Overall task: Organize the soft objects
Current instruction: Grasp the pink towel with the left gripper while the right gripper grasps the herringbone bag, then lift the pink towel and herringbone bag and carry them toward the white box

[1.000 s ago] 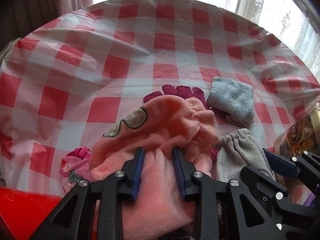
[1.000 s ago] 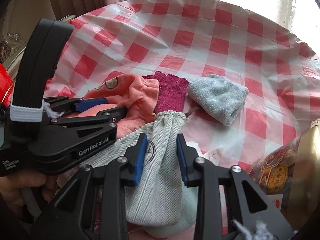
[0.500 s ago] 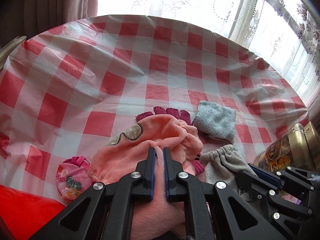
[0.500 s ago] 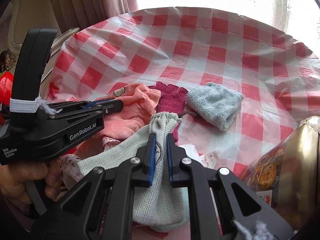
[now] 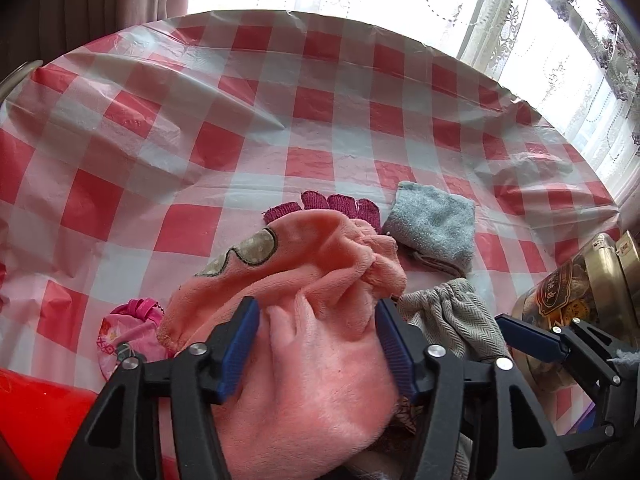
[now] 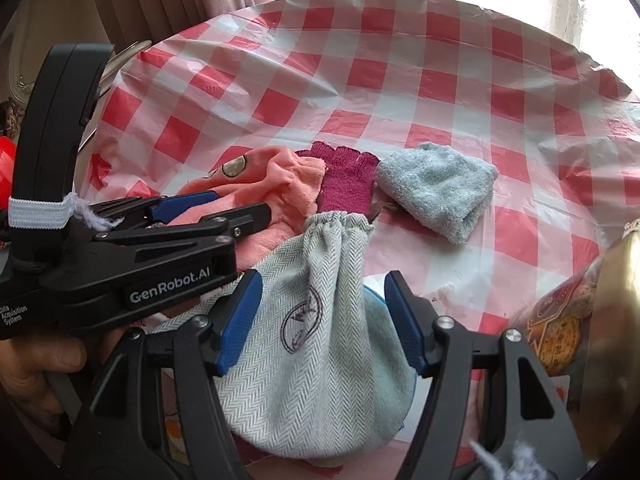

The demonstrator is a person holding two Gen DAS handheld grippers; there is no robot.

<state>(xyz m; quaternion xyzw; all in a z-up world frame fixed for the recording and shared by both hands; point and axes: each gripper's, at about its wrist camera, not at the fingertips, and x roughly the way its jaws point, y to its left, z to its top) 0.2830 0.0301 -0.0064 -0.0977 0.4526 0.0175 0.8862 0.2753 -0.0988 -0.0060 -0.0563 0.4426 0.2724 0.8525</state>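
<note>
A pink fleece cloth [image 5: 304, 312] lies bunched on the checked tablecloth [image 5: 280, 128]; it also shows in the right wrist view [image 6: 276, 188]. My left gripper [image 5: 318, 344] is open, its pads on either side of the cloth. A grey herringbone drawstring pouch [image 6: 320, 340] lies to its right. My right gripper [image 6: 322, 320] is open around the pouch. A magenta knit glove [image 6: 348, 180] and a folded grey-blue towel [image 6: 440, 184] lie just beyond. The left gripper shows in the right wrist view [image 6: 208, 208].
A gold tin [image 6: 592, 320] stands at the right, close to my right gripper. A small pink printed pouch [image 5: 128, 332] lies left of the pink cloth. A red object [image 5: 36, 412] sits at the near left. Curtains hang behind the table's far edge.
Half a second ago both grippers were pinched shut, the left on the pink cloth and the right on the grey pouch. Both have opened wide and the items lie released.
</note>
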